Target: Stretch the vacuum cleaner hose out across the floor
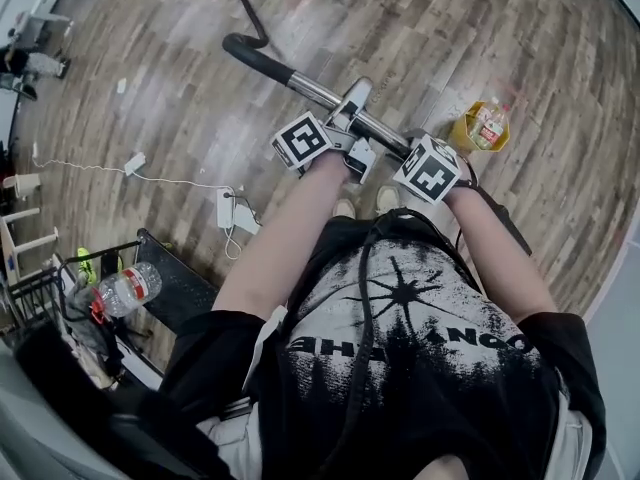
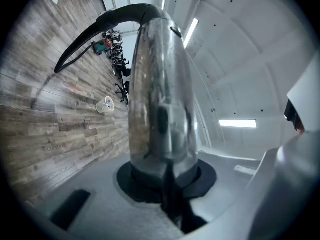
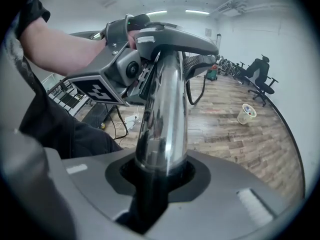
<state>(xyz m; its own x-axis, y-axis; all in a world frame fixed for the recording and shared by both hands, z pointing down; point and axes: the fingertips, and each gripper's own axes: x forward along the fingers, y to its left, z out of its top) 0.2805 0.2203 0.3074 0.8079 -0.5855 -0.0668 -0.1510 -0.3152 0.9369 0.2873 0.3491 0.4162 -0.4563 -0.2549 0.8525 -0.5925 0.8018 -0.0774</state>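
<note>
Across the plank floor (image 1: 520,38), which fills most of the head view, the vacuum cleaner's black hose (image 1: 248,10) runs away from the person and leaves the frame at the top, so its far end cannot be seen. Nearer in, it joins a curved black handle piece (image 1: 252,58), and from that a shiny metal tube (image 1: 315,90) slants back toward the person's feet.

Both tools are on that tube. The left gripper (image 1: 350,128) is clamped round it nearer the hose. The right gripper (image 1: 402,150) is clamped round it just behind, close to the body. Each gripper view shows the tube seated between the jaws and rising straight out of them.

The likeliest trouble is slipping. The tube looks smooth and polished, so a hard pull to draw the hose out could let the jaws slide along it or let it twist. The hose also bends where it meets the handle piece, and a jerk could kink it there.

A yellow bin (image 1: 462,133) with bottles in it stands just beside the right gripper and could be knocked by a swing of the tube. A power strip (image 1: 226,208) and its white cable (image 1: 90,168) lie to the left, where they could catch a foot.
</note>
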